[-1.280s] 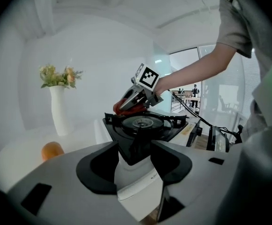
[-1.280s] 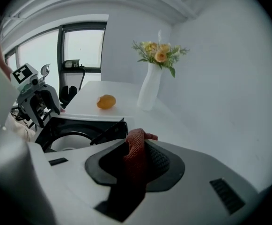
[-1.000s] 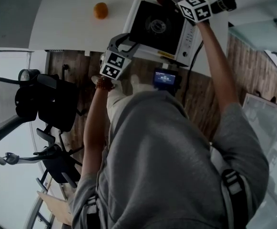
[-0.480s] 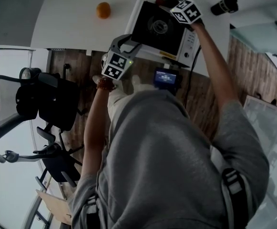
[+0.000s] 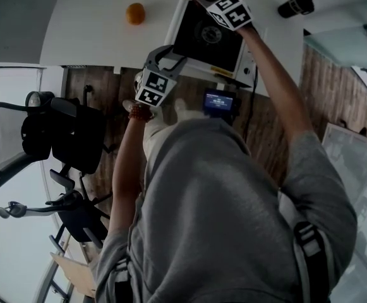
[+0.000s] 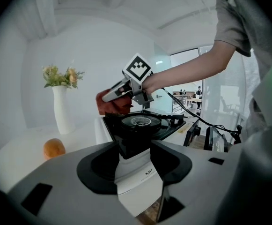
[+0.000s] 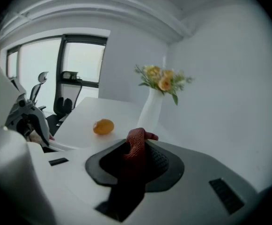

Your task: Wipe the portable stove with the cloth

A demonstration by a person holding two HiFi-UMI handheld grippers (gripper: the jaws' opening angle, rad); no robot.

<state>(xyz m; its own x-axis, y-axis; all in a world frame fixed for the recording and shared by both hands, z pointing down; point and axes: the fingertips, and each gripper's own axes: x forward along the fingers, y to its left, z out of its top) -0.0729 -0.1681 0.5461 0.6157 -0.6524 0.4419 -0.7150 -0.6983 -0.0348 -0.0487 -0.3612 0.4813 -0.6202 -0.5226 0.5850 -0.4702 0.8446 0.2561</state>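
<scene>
Stove [image 5: 208,40] is set at the near edge of the desk [image 5: 88,36]. Left gripper [image 6: 138,165] is clamped on its near corner, with the white casing pinched between the jaws, probably to brace it so it is not pushed around by wiping. Right gripper [image 7: 136,165] jaws are closed on the cloth [image 7: 135,146], a red bunched wad left sticking out past the tips so that fabric, not plastic, meets the surface. The cloth is held at the stove's far rim; actual contact cannot be confirmed. The stove is seen as a white box with a black top plate, a round burner with pan supports in the middle and controls on the right side; no clear dirt is made out. An orange [image 5: 134,13] is left well apart on the desk.
</scene>
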